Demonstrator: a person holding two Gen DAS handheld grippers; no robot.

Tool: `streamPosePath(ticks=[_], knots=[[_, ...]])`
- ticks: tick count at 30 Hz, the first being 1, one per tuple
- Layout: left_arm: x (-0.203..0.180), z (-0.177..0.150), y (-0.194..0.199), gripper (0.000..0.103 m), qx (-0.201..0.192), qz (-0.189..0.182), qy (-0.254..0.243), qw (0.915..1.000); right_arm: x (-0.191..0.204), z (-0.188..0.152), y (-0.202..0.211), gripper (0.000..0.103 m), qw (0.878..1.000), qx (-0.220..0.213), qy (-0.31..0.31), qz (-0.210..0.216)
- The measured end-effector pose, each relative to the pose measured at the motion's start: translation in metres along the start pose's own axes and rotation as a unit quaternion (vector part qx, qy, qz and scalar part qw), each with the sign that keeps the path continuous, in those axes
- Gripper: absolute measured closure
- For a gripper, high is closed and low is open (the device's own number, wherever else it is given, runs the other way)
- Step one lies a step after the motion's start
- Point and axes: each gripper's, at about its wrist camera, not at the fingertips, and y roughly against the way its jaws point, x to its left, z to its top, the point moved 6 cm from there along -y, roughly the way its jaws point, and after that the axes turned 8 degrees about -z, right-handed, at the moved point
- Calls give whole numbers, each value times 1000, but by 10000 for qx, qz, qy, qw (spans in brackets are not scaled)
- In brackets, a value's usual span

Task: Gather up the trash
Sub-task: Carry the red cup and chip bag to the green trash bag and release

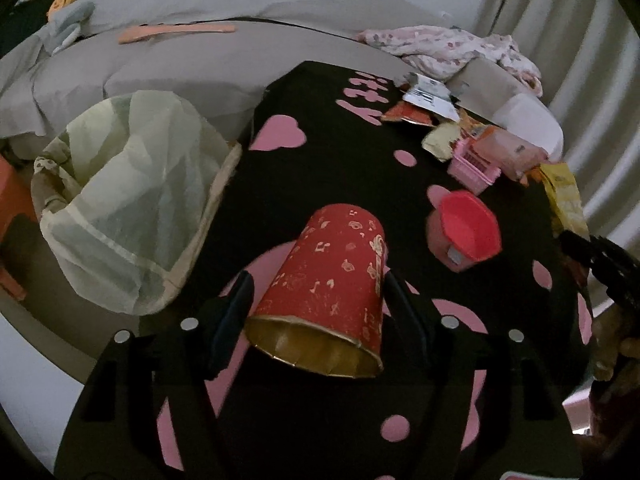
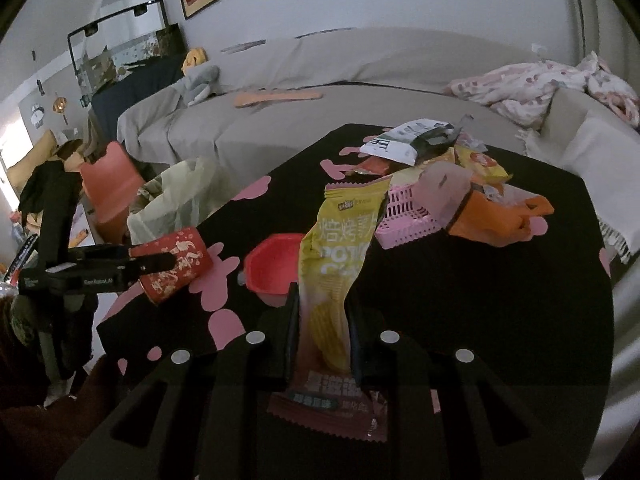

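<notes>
My left gripper [image 1: 318, 300] is shut on a red paper cup with gold print [image 1: 328, 280], held on its side above the black table, its open mouth toward the camera. The same cup [image 2: 176, 266] shows in the right wrist view, left of centre, close to the bin. My right gripper [image 2: 322, 316] is shut on a yellow and pink chip wrapper [image 2: 336, 264], held upright above the table. A bin lined with a pale green bag [image 1: 128, 200] stands left of the table, also in the right wrist view [image 2: 176, 196].
On the black table with pink shapes [image 2: 480, 300] lie a red plastic cup [image 2: 274, 266], a pink basket [image 2: 404, 216], an orange pouch [image 2: 496, 216] and several wrappers [image 2: 412, 144]. A grey sofa [image 2: 280, 128] runs behind. An orange stool [image 2: 112, 188] stands beside the bin.
</notes>
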Motion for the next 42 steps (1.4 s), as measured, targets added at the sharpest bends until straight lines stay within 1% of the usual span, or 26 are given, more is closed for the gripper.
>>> streamPosePath(ticks=[4, 8, 12, 15, 19, 26, 28, 31, 33, 34, 36, 39, 42], knots=[[-14, -4, 1, 43, -15, -115, -61, 9999, -3, -2, 5, 82, 9999, -97, -6, -41], [-25, -1, 9, 44, -149, -220, -107, 9996, -5, -2, 12, 82, 9998, -215, -55, -30], [-37, 10, 25, 48, -429, -252, -220, 9985, -7, 2, 24, 82, 9992, -384, -91, -23], [-44, 24, 46, 48, -756, -238, -306, 9964, -4, 9, 34, 82, 9986, -534, -36, -17], [-50, 42, 76, 48, -1191, -117, -478, 9917, 6, 22, 45, 82, 9972, -747, 97, 31], [-43, 54, 104, 48, -1561, 163, -537, 9861, 30, 39, 52, 82, 9948, -926, 390, 164], [-33, 57, 115, 48, -1710, 332, -485, 9835, 38, 45, 52, 82, 9939, -966, 483, 215], [-8, 65, 131, 48, -1914, 584, -254, 9794, 51, 56, 51, 82, 9925, -1018, 595, 328], [15, 72, 144, 48, -2106, 797, -23, 9743, 61, 65, 49, 82, 9913, -1057, 684, 383], [33, 79, 152, 47, -2232, 943, 150, 9701, 65, 68, 48, 82, 9908, -1076, 714, 394], [61, 87, 162, 47, -2357, 1138, 425, 9642, 73, 78, 44, 82, 9897, -1114, 789, 436], [110, 101, 165, 46, -2331, 1404, 855, 9585, 84, 93, 31, 82, 9887, -1113, 847, 545], [144, 108, 157, 46, -2218, 1587, 1115, 9556, 95, 105, 14, 82, 9883, -1053, 938, 585]])
